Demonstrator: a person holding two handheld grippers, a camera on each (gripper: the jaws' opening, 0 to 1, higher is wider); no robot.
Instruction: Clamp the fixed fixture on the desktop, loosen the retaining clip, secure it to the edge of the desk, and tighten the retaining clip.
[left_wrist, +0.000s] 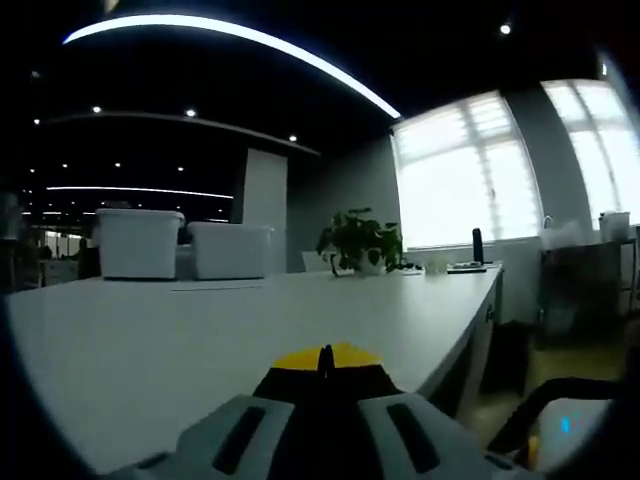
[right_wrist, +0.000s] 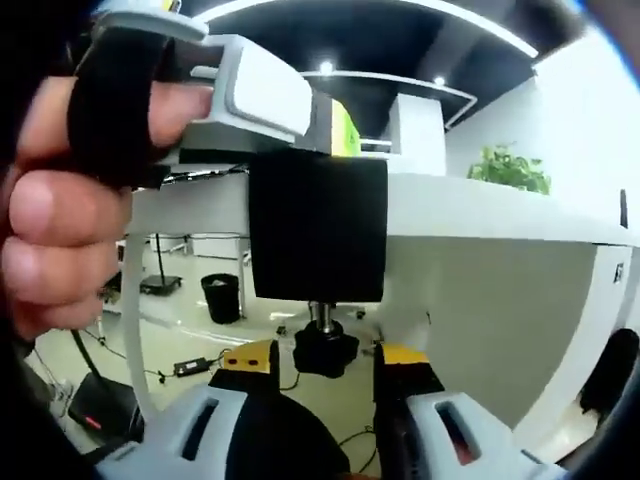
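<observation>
The fixed fixture (right_wrist: 318, 225) is a black block hanging over the near edge of the white desk (right_wrist: 500, 215), its front face covering the desk's edge and reaching below it. Under the fixture a metal screw runs down to the retaining clip (right_wrist: 325, 352), a black round knob just below the desk's underside.

In the right gripper view, the right gripper (right_wrist: 328, 365) sits below the desk edge with its yellow-tipped fingers (right_wrist: 250, 358) apart, one on either side of the retaining clip; whether they touch the knob I cannot tell. Above the fixture, at the desk's top, the left gripper (right_wrist: 335, 130) comes in from the left, held by a person's hand (right_wrist: 70, 200) through a black strap, with its yellow-green tip at the fixture's upper edge.

In the left gripper view, the left gripper (left_wrist: 325, 358) lies low over the desk (left_wrist: 200, 340) at its near edge, its yellow-tipped fingers closed together with only a thin seam between them. At the far end of the desk stand two white bins (left_wrist: 185, 245) and, to their right, a potted plant (left_wrist: 360, 242) in front of bright windows (left_wrist: 465, 170).
</observation>
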